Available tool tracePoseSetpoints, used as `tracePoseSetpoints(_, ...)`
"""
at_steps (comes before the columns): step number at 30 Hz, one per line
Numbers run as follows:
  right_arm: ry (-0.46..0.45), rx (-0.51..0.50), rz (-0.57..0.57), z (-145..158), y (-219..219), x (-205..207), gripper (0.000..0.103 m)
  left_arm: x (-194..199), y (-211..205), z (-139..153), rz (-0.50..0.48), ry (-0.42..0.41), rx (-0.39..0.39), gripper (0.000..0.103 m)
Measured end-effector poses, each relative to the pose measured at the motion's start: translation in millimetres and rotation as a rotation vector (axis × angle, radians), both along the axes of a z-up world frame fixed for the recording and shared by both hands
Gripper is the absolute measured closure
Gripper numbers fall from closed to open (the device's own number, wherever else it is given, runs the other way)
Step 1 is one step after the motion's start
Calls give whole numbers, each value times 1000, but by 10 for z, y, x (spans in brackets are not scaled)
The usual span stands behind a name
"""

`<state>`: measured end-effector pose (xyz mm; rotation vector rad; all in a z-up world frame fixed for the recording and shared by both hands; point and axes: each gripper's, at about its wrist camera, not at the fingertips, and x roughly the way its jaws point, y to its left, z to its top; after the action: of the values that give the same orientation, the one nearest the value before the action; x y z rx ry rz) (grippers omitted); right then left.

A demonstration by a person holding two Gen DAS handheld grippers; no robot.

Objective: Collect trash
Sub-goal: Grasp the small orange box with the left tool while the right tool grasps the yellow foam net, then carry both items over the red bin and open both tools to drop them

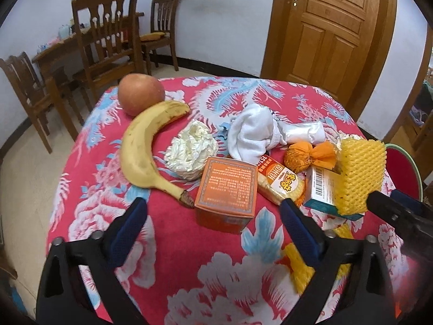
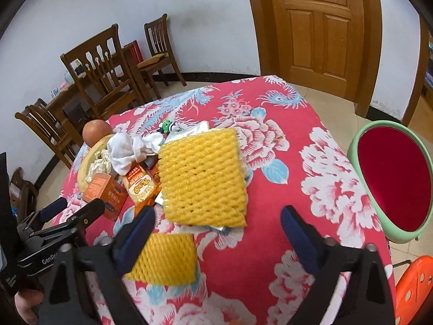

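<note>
On the red floral tablecloth (image 1: 167,224) lie an orange box (image 1: 226,189), a crumpled white paper ball (image 1: 190,150), a yellow snack packet (image 1: 280,180), an orange wrapper (image 1: 308,154), a small white box (image 1: 323,187) and a large yellow foam net (image 1: 360,173). My left gripper (image 1: 213,216) is open just before the orange box. My right gripper (image 2: 217,223) is open over the large foam net (image 2: 203,176); a smaller foam net (image 2: 165,260) lies by its left finger. A green bin with a red inside (image 2: 392,178) stands right of the table.
An apple (image 1: 140,93), a banana (image 1: 143,149) and a white sock (image 1: 254,135) also lie on the table. Wooden chairs (image 1: 108,43) and a wooden table stand at the back left, a wooden door (image 1: 333,27) behind. An orange stool (image 2: 416,287) is at the right.
</note>
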<state>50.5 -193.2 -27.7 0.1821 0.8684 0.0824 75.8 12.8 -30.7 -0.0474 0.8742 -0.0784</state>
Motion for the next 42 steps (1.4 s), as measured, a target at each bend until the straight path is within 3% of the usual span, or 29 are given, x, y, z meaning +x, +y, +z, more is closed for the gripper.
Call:
tracePoseSetpoints(5, 26, 12, -8, -67, 31, 134, 26, 104, 59, -94, -27, 30, -65, 22)
tracePoseSetpoints(7, 39, 17, -14, -88, 33, 165, 30, 126, 78, -123, -40, 39, -91, 36)
tracePoseSetpoints(12, 59, 50, -32, -154, 9, 224, 53, 132, 86, -132, -72, 31, -134, 54)
tracePoseSetpoints(17, 55, 69, -36, -157, -17, 201, 75, 107, 63, -104, -87, 22, -140, 54)
tracePoseSetpoints(20, 28, 71, -17, -99, -1, 144, 83, 42, 63, -36, -86, 6, -143, 54)
tracePoseSetpoints(33, -62, 108, 23, 179, -65, -183, 86, -192, -14, 281, -81, -37, -166, 54)
tracePoseSetpoints(42, -64, 139, 8, 237, -301, -396, 86, -354, -277, 427, -123, -40, -167, 54)
